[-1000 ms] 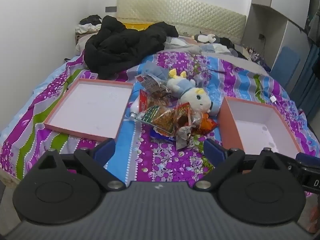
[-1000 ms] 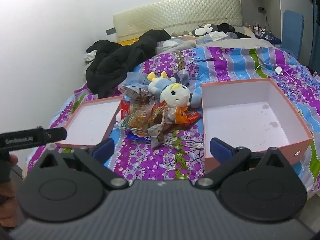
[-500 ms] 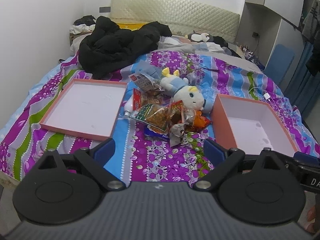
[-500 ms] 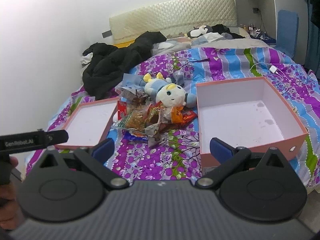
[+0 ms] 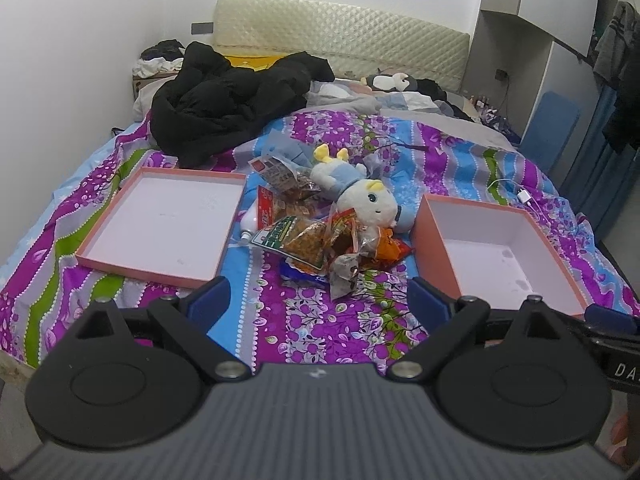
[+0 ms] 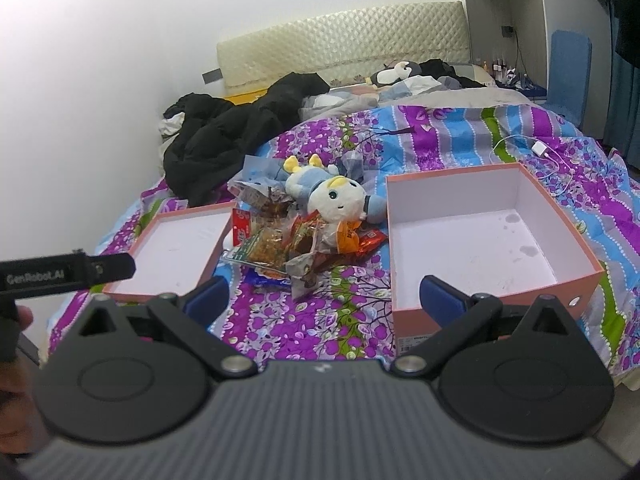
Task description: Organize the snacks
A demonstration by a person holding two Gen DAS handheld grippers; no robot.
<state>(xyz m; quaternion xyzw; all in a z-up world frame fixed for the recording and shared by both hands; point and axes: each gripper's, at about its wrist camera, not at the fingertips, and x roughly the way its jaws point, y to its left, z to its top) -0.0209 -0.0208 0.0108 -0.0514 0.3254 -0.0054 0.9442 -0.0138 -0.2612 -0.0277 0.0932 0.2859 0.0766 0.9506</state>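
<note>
A pile of snack packets (image 5: 316, 236) lies mid-bed on the striped bedspread, also in the right wrist view (image 6: 288, 240). A plush doll (image 5: 360, 196) lies on the pile's far side. A shallow pink box lid (image 5: 160, 268) lies left of the pile, a deeper pink box (image 5: 428, 236) right; the box shows near in the right wrist view (image 6: 496, 304). My left gripper (image 5: 320, 300) is open and empty, short of the pile. My right gripper (image 6: 324, 296) is open and empty, near the box's front left corner.
A black jacket (image 5: 232, 108) is heaped at the bed's far left. A white charger and cable (image 6: 540, 148) lie beyond the box. A small white bottle (image 5: 250, 224) lies by the lid. A blue chair (image 5: 556, 128) and wardrobe stand right.
Both grippers have drawn back and risen a little, so the bed and boxes look slightly farther off. Both stay open. Nothing on the bed has moved.
</note>
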